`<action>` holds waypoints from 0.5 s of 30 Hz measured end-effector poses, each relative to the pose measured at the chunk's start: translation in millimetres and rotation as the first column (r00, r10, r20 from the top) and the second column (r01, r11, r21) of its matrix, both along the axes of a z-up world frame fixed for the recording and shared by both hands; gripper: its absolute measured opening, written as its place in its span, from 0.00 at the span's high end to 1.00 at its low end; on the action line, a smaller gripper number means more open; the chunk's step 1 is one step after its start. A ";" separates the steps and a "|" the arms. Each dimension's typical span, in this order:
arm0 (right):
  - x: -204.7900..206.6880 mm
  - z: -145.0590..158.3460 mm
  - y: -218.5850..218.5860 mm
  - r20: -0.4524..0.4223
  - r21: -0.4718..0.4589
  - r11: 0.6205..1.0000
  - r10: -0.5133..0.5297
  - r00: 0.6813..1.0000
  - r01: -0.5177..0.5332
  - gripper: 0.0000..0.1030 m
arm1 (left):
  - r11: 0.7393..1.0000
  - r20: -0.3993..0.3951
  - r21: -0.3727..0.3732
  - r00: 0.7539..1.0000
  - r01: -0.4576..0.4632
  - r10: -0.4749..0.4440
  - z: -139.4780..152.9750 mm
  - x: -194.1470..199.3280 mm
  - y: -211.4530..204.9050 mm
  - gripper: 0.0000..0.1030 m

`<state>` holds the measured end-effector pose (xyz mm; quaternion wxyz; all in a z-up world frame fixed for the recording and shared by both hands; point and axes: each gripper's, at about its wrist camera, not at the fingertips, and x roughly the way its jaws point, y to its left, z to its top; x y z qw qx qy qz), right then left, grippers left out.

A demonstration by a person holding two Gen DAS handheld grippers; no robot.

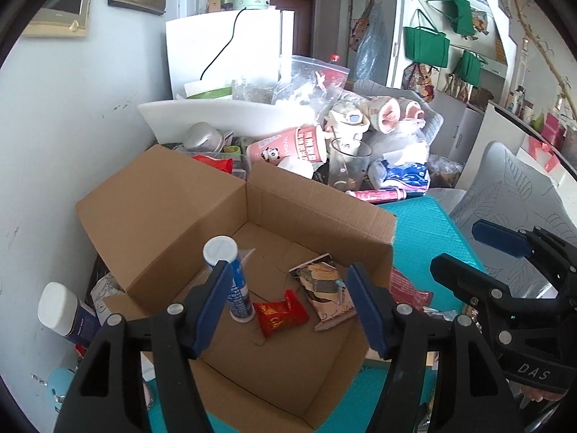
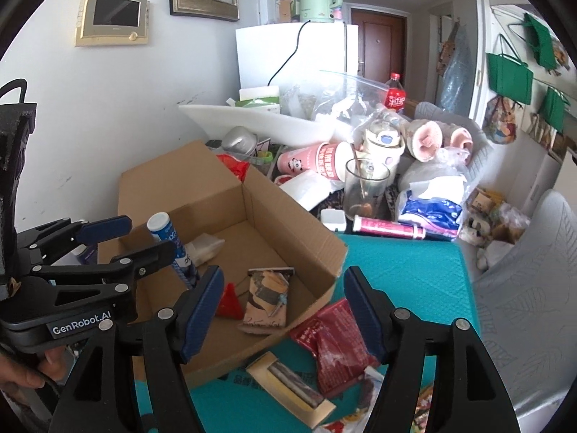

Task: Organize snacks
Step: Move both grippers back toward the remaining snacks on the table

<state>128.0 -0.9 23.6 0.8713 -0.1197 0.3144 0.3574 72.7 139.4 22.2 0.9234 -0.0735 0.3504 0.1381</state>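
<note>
An open cardboard box [image 1: 173,216] [image 2: 173,187] stands on a teal mat. Inside it are a blue tube with a white cap [image 1: 230,281] [image 2: 167,232], a red snack packet [image 1: 281,313] [image 2: 229,303] and a beige snack packet [image 1: 326,290] [image 2: 267,297]. My left gripper [image 1: 288,306] is open and empty above the box; it also shows in the right wrist view [image 2: 130,238]. My right gripper [image 2: 283,310] is open and empty over the box's right edge, above a dark red snack bag [image 2: 333,350] and a boxed snack bar [image 2: 288,389] on the mat; it also shows in the left wrist view [image 1: 465,252].
Behind the box is a cluttered pile: a pink paper cup [image 2: 313,160], a glass with a spoon [image 2: 364,189], a pink tube [image 2: 387,227], plastic bags, a cola bottle [image 2: 395,95]. A white-capped bottle [image 1: 65,314] stands left of the box. A grey chair [image 2: 541,288] is at the right.
</note>
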 end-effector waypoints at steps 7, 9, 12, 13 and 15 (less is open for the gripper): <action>-25.1 13.5 -47.2 0.057 0.019 0.998 -0.064 0.996 0.063 0.33 | 0.994 0.048 0.006 0.993 0.108 -0.108 12.0 -11.7 -42.3 0.37; -31.1 15.6 -61.7 0.066 0.022 0.996 -0.082 0.994 0.081 0.33 | 0.991 0.065 0.012 0.988 0.137 -0.137 14.1 -14.9 -56.5 0.37; -42.0 17.8 -81.6 0.091 0.015 0.994 -0.109 0.990 0.109 0.33 | 0.982 0.071 0.017 0.980 0.186 -0.186 14.9 -18.0 -78.4 0.37; -45.6 18.2 -87.7 0.100 0.014 0.993 -0.119 0.988 0.118 0.33 | 0.979 0.072 0.013 0.977 0.202 -0.202 14.1 -19.3 -85.8 0.37; -51.7 18.4 -100.5 0.110 0.016 0.991 -0.136 0.985 0.135 0.33 | 0.973 0.071 0.001 0.971 0.230 -0.230 11.8 -21.6 -98.5 0.37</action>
